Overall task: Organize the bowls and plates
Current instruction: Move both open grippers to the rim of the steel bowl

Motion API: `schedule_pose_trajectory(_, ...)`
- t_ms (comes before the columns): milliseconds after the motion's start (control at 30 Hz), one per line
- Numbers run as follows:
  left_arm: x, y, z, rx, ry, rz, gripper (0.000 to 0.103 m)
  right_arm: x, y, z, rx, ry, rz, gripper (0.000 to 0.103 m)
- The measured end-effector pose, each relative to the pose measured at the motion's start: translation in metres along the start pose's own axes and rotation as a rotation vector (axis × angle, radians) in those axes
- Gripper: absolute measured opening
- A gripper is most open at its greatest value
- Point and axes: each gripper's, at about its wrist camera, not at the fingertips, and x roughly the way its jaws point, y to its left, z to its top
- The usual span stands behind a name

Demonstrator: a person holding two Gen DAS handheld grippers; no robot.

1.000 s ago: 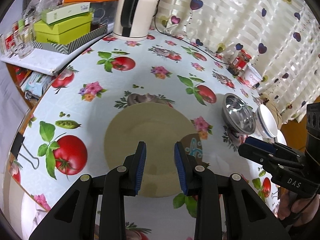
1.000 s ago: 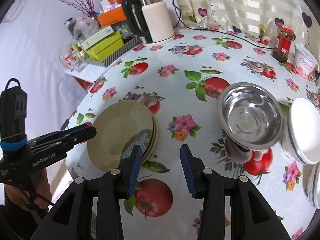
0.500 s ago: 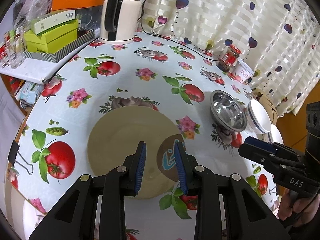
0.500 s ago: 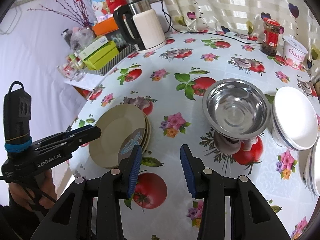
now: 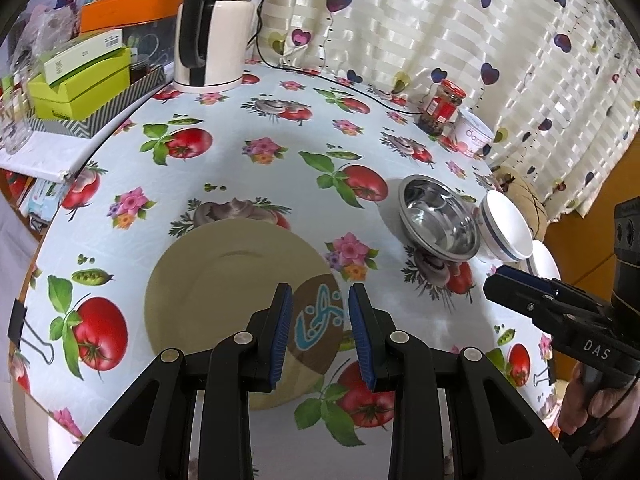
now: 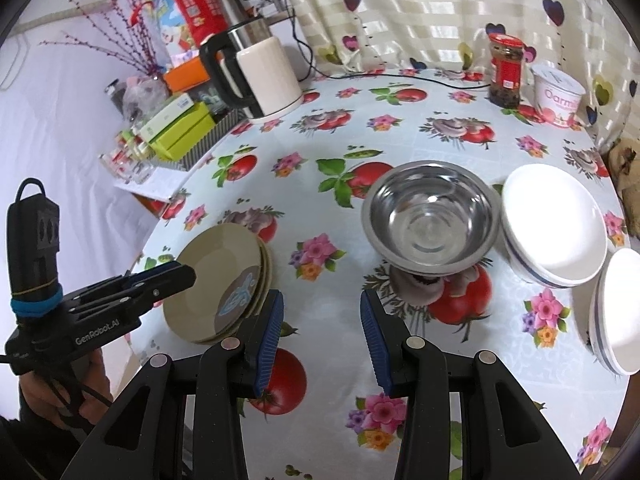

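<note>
The left gripper point(image 5: 320, 330) hangs over the near edge of the table point(image 5: 248, 184). Its two blue fingers point(image 5: 280, 332) stand apart and hold nothing. Right under them sits a stack of tan plates point(image 5: 224, 280). The top plate has a brown round patch with a blue squiggle point(image 5: 318, 320) near its rim, and that patch shows in the gap between the fingers.

The right gripper point(image 6: 322, 338) hangs over a red tomato picture on the tablecloth. Its blue fingers point(image 6: 270, 336) are also apart, with nothing between them. In this view the tan plates point(image 6: 218, 280) lie to the left, just past the left finger. A person's hand point(image 6: 60, 392) holds the other tool there.

A bit farther on sits a shiny steel bowl point(image 6: 430, 216), right side up. Just beside it on the right is a stack of white bowls with a blue stripe point(image 6: 554, 224). More white dishes point(image 6: 618, 312) sit at the right edge of the table, near those bowls.

Far back stands a white kettle with a black handle point(image 6: 264, 76), with its black cord running along the back. Next to it are green boxes point(image 6: 180, 128). At the back right are a jar with a red lid point(image 6: 506, 70) and a white tub point(image 6: 560, 96), close together. A striped curtain with hearts point(image 5: 460, 40) hangs behind the table.
</note>
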Motion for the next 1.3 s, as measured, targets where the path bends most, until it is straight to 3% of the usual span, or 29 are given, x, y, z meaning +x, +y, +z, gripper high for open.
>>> schedule_pose_trajectory(833, 0.045, -0.053, 0.031, 0.084, 0.056, -0.080, 0.030, 0.011, -0.060, 0.000, 0.173, -0.010, -0.077, 0.040)
schedule_pose_trajectory(1300, 0.095, -0.075, 0.056, 0.032, 0.107, -0.105, 0.030, 0.027, -0.097, 0.009, 0.285, -0.028, -0.094, 0.035)
